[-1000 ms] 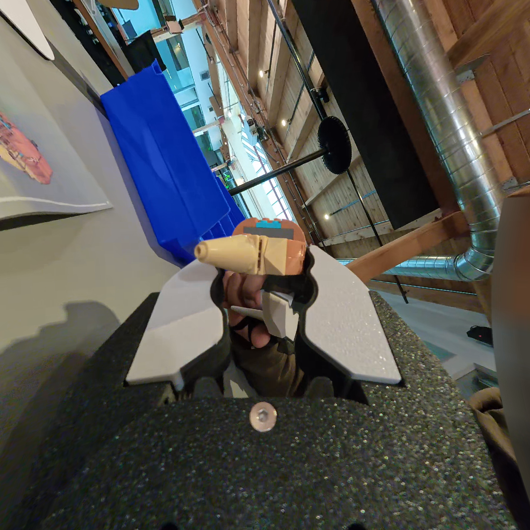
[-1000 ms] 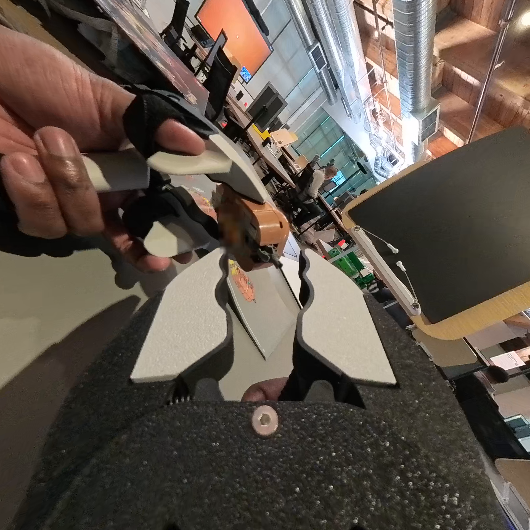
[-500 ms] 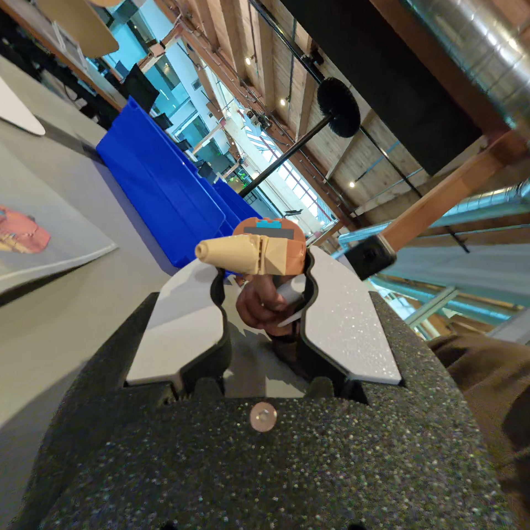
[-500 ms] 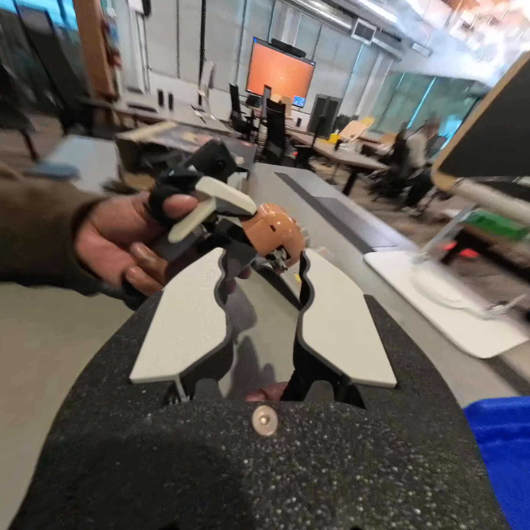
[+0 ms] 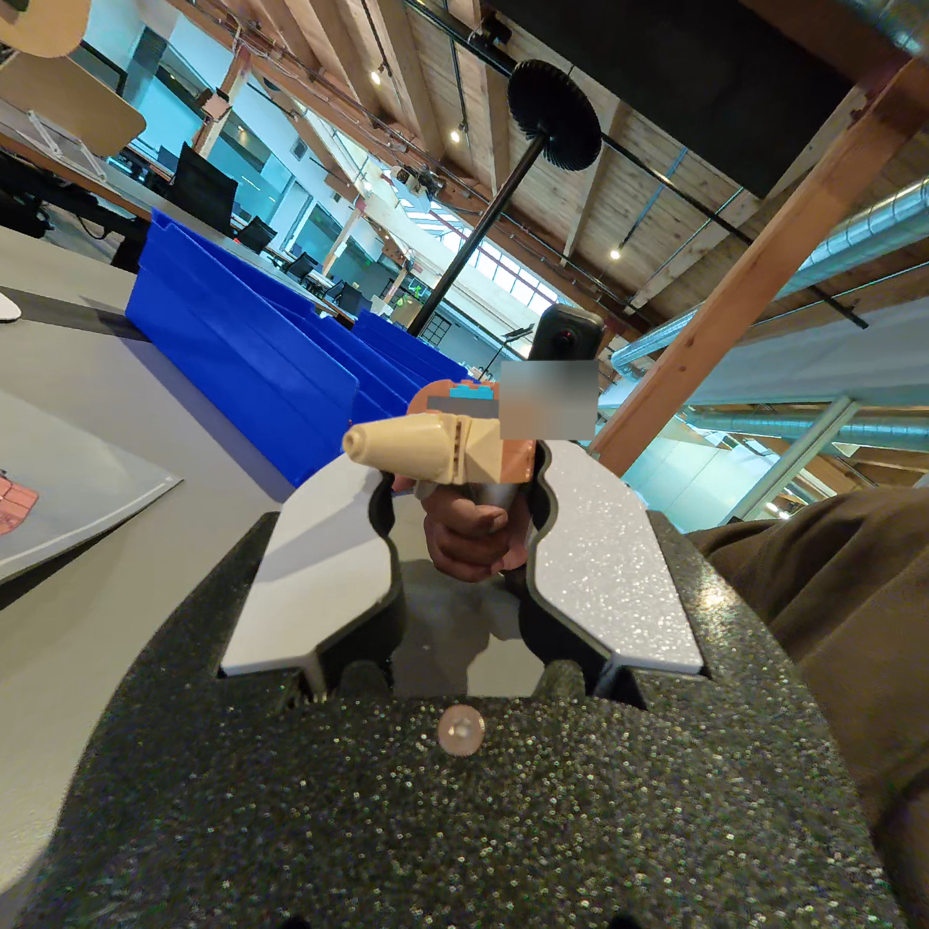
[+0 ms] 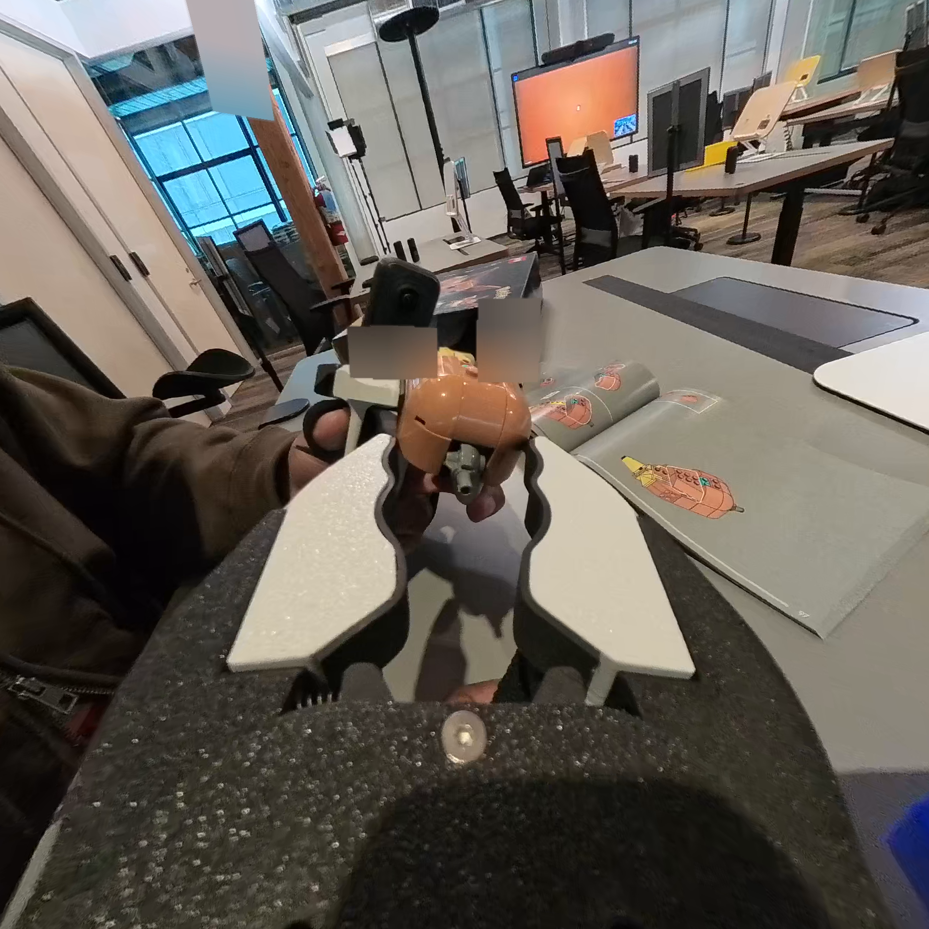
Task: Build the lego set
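Left claw point(image 5: 460, 470) is clamped on the orange lego model point(image 5: 452, 442), lifted clear of the bench point(image 5: 75, 397), tan nose cone pointing left. Probably held up for checking against the open instruction booklet point(image 6: 704, 482) at right. Right claw point(image 6: 457, 452) gapes apart w/ nothing in it, near the model's grey rear peg, likely ready to add a part.

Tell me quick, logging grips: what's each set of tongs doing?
Left tongs: shut on the lego model.
Right tongs: at the model, grip cannot be told.
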The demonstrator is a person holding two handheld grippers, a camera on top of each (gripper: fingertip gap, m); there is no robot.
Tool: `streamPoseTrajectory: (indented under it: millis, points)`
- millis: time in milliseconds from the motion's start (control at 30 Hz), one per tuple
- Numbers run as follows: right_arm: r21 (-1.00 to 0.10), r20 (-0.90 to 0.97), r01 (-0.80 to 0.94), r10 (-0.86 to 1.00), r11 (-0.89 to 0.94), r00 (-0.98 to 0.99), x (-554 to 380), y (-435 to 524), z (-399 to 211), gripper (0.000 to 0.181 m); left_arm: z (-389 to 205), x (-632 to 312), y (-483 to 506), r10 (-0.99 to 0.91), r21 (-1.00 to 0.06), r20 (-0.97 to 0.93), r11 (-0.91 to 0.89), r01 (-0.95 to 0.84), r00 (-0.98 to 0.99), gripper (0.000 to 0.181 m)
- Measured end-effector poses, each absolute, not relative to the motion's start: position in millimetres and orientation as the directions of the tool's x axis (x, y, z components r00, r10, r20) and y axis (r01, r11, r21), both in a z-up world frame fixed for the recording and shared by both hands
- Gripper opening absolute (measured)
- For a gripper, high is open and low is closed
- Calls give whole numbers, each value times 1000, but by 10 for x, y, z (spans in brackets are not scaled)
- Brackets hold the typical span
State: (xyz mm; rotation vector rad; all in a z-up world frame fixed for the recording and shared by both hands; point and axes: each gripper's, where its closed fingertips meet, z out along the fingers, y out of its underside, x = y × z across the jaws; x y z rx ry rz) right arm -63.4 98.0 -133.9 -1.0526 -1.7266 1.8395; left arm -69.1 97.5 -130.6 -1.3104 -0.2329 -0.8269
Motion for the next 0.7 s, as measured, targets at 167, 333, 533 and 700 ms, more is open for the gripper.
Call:
streamPoseTrajectory:
  millis: [167, 333, 533, 700]
  points:
    - [-971, -233, 193, 734, -141, -638, -621, 976, -1343, 47, -1303, -676, 970, -398, -777, 567, 30, 628, 721, 54]
    - [-966, -254, 204, 718, -157, -648, -607, 997, -1333, 52, -1294, -672, 970, -388, -800, 538, 43, 598, 748, 54]
    - [-958, -284, 223, 702, -180, -653, -594, 1009, -1307, 56, -1271, -689, 953, -391, -798, 536, 55, 601, 748, 54]
    - [-945, -325, 257, 685, -204, -652, -592, 975, -1318, 54, -1272, -695, 955, -392, -793, 541, 59, 607, 744, 54]
